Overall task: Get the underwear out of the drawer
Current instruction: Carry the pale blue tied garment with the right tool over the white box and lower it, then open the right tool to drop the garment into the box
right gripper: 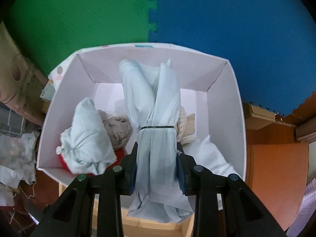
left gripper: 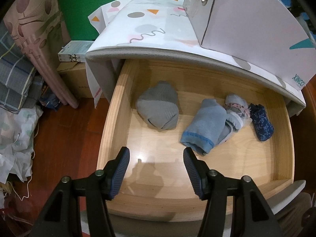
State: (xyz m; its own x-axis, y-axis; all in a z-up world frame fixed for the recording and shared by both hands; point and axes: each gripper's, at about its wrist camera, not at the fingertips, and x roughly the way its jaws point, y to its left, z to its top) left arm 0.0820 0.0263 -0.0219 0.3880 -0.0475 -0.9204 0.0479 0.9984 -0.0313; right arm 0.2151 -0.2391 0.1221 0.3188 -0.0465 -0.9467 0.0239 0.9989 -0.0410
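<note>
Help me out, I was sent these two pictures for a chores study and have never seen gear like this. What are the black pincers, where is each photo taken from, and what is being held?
There is no robot: a person holds a two-finger gripper in each hand, and a wide-angle camera on each one looks forward along its fingers.

The left gripper hangs with its jaws apart and empty over an open wooden drawer. In the drawer lie a grey rolled bundle, a light blue rolled bundle, a small patterned pale bundle and a dark blue dotted bundle.

The right gripper is shut on a pale blue garment tied with a black band, above a white box. That box already holds other crumpled cloths, including a pale one on the left.
</note>
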